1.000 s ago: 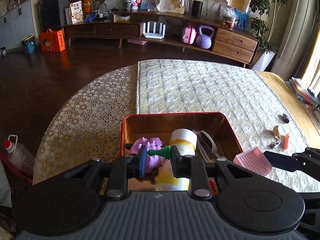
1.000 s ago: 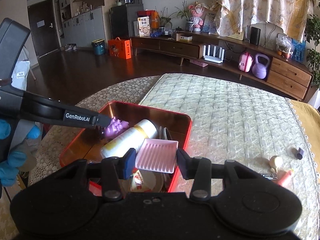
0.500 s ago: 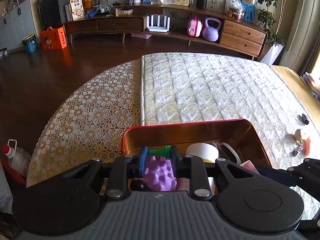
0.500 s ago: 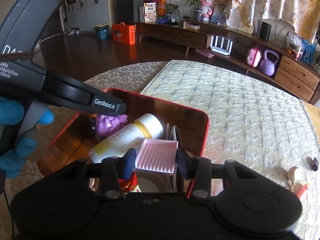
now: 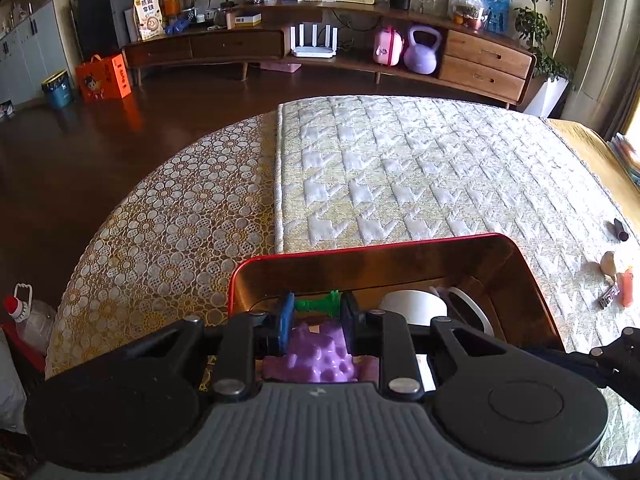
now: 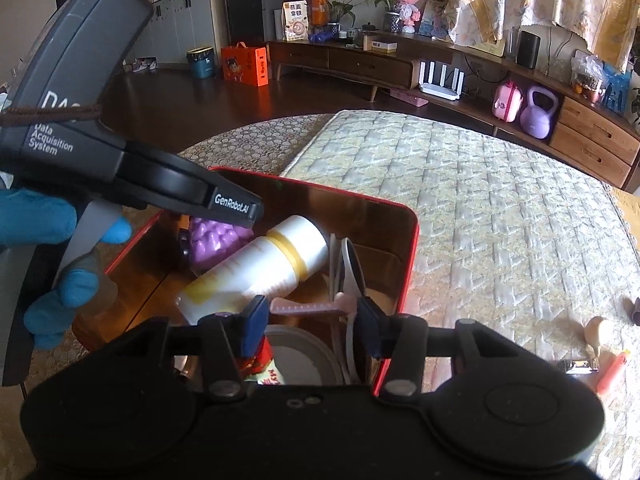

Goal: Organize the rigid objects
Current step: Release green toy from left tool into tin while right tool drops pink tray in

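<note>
Over red tin [image 6: 408,264], crowded: left gripper [image 5: 316,316] clamped on green chess piece [image 5: 318,304] near far wall; right gripper [image 6: 310,320] opening, pink ridged tray [image 6: 308,306] between jaws, by right rim.

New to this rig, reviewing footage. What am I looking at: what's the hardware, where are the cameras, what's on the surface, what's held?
No robot: a person holds a handheld two-finger gripper in each hand, with a fisheye camera on each looking along its fingers. One picture per gripper.

The left gripper is clamped on a small green piece over the red tin. The right gripper is opening, with a pink ridged tray between its jaws.

In the tin: a purple bumpy toy, a white bottle. The tin sits on a quilted cloth.
</note>
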`<state>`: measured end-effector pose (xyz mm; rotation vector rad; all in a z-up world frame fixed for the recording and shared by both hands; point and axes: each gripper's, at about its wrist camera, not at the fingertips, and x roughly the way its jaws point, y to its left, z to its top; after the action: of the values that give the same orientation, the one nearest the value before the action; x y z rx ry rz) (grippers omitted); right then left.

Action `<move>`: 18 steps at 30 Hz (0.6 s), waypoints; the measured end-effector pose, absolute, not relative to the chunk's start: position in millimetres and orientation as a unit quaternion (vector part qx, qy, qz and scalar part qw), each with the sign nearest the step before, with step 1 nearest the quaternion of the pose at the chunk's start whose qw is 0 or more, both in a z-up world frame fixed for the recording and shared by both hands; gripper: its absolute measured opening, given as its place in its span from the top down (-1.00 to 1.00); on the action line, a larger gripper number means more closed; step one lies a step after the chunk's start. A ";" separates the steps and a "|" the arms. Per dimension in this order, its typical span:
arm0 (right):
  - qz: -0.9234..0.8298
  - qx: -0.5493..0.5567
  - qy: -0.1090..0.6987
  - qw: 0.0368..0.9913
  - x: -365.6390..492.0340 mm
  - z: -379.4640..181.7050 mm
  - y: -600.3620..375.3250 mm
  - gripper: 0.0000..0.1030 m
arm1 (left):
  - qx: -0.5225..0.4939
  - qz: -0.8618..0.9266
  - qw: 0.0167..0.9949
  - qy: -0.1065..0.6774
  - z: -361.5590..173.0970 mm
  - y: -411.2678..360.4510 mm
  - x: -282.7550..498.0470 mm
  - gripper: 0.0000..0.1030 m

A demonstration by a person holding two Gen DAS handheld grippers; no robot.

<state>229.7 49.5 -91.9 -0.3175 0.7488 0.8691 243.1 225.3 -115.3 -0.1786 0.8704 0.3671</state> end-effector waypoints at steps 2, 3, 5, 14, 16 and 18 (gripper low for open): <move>0.410 -0.148 0.355 0.827 228.0 -91.2 48.4 0.04 | -0.083 0.177 0.887 0.419 -114.6 223.6 242.9 0.53; 0.409 -0.147 0.357 0.827 227.3 -90.5 47.9 0.03 | -0.083 0.177 0.887 0.419 -113.8 223.0 242.3 0.53; 0.411 -0.142 0.359 0.826 225.6 -88.8 46.4 0.03 | -0.085 0.176 0.887 0.418 -112.2 222.0 240.3 0.53; 0.423 -0.127 0.352 0.825 213.8 -73.4 36.3 -0.20 | -0.091 0.177 0.888 0.414 -101.6 216.0 225.5 0.52; 0.425 -0.121 0.349 0.826 210.7 -69.3 32.5 -0.24 | -0.093 0.176 0.890 0.410 -97.1 213.8 220.8 0.52; 0.426 -0.118 0.346 0.828 207.0 -65.8 28.4 -0.25 | -0.099 0.174 0.891 0.407 -93.2 212.0 215.6 0.52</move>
<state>207.0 28.4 -65.8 -0.2506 0.7344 0.9040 215.6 212.0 -93.2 -0.2052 0.8450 0.3618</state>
